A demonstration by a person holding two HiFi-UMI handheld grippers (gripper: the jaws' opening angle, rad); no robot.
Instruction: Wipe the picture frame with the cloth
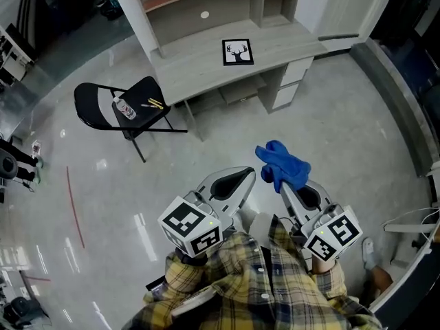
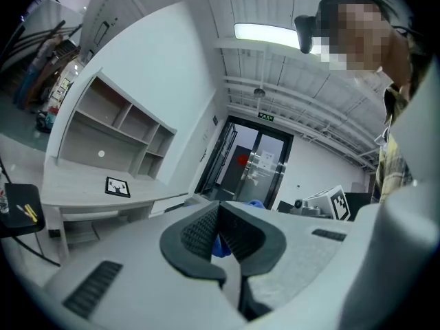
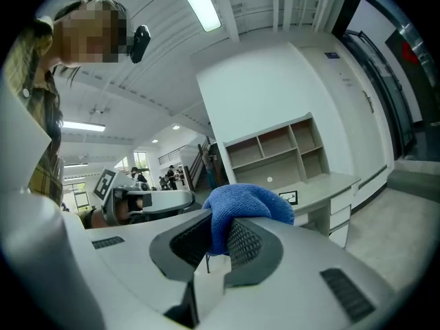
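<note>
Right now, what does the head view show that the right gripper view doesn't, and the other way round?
Head view only: the black folding chair with a bottle on its seat, left of the desk in the picture.
Right gripper view only: the right gripper with its jaws pinched on the blue cloth, and a ceiling light overhead.
Both: the blue cloth, and the picture frame lying on the desk.
</note>
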